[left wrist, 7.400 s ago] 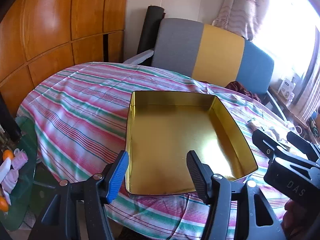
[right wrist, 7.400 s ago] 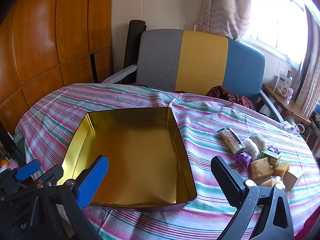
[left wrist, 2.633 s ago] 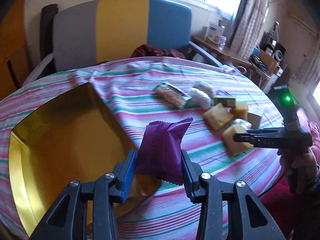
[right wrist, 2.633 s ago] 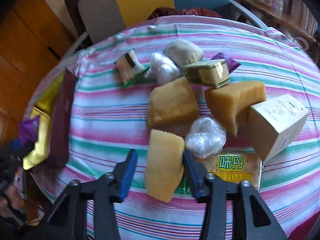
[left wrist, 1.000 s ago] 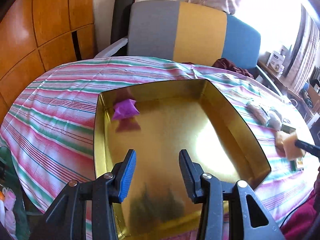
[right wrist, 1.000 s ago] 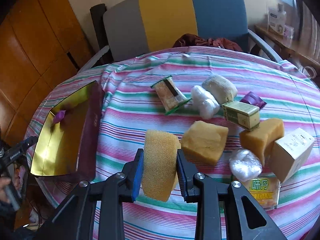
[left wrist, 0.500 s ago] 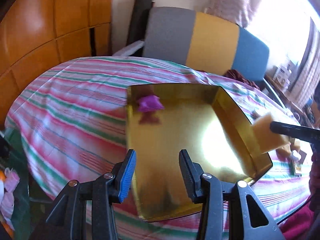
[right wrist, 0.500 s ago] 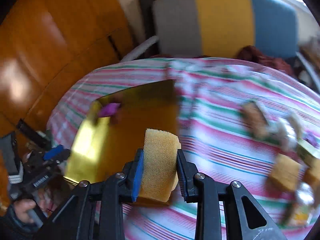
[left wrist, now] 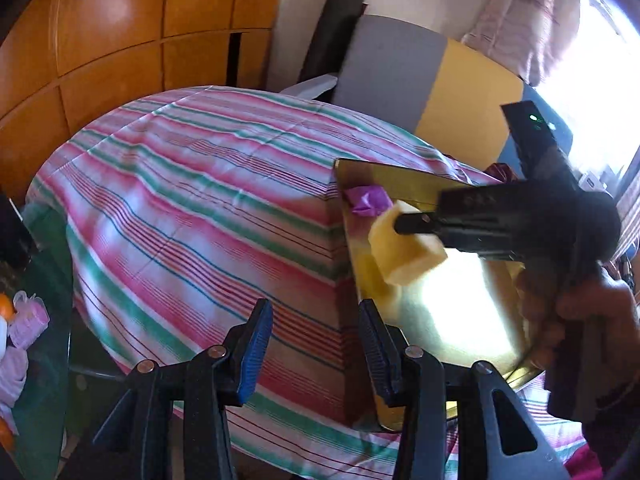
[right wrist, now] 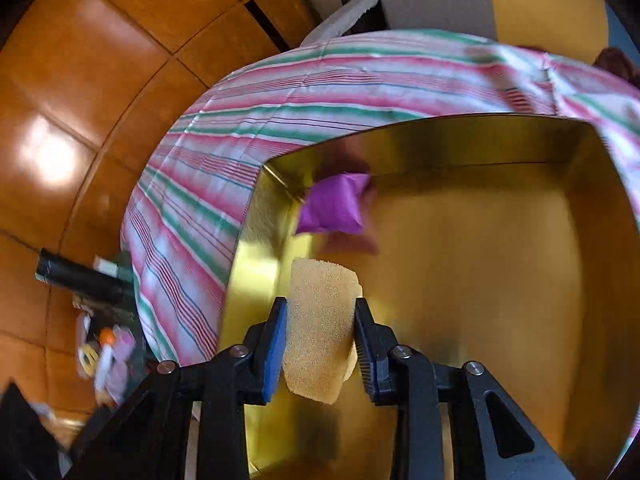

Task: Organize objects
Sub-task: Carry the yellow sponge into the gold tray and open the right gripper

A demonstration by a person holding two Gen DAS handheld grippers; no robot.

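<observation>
Where a second ago the yellow sponge block point(right wrist: 320, 332) hung over the striped cloth among the loose items, it now sits above the gold tin point(right wrist: 520, 280), low inside the tin's left wall, with the right gripper point(right wrist: 320, 340) around it. That gripper's jaws have just been opening a little; the sponge is between them and both pads appear to touch its sides, so the grip looks slackened rather than let go, and the release reads as under way. Just ahead of the fingertips, in the tin's far-left corner, lies the purple packet point(right wrist: 334, 208), already deposited. On that evidence two items of the lot are in or at the tin; the rest are out of view in both pictures, so the remaining count cannot be stated. The left gripper point(left wrist: 316, 344) stands narrow and empty, its jaws apart with only cloth and the tin's near corner beyond them; compared with a second ago it has shifted off the tin toward the bare striped tablecloth point(left wrist: 192, 208), which leaves the tin floor free for the right side. Seen from the left wrist, the right tool and the person's hand point(left wrist: 576, 320) cross over the tin's middle. Possible obstructions: the purple packet just ahead of the sponge, and the tin's left wall just beside it; a drop here would likely land clear of both. Beyond the table are the grey, yellow and blue chair point(left wrist: 432, 80) and wooden panelling point(left wrist: 120, 40).
</observation>
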